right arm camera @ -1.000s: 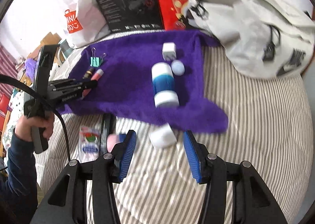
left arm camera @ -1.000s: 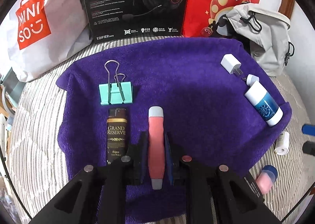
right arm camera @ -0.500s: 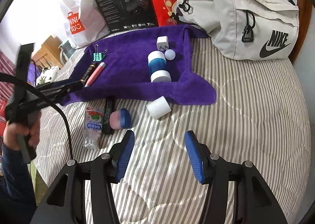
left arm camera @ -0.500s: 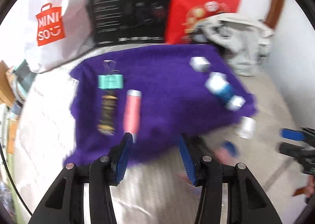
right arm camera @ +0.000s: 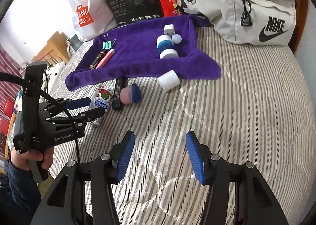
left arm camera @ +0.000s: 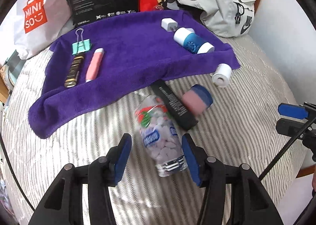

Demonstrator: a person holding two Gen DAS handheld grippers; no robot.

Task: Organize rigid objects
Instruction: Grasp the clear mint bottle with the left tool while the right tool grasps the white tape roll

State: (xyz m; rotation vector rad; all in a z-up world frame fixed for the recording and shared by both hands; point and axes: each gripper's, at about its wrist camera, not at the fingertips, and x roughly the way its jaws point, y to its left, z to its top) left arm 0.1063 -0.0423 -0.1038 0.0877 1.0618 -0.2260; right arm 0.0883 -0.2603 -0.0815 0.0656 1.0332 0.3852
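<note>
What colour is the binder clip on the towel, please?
Mint green binder clip, clearest in the left wrist view.

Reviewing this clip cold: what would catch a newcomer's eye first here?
Probably the purple towel spread over the striped bed, with a teal binder clip and pink tube at its left and a blue-and-white bottle at its right. Next, the left tongs, open around a clear bottle of tablets lying off the towel. The right tongs hang open over bare bedding.

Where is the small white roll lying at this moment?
The white roll lies on the striped bedcover, just off the near right corner of the purple towel, right of the pink and blue sponge.
</note>
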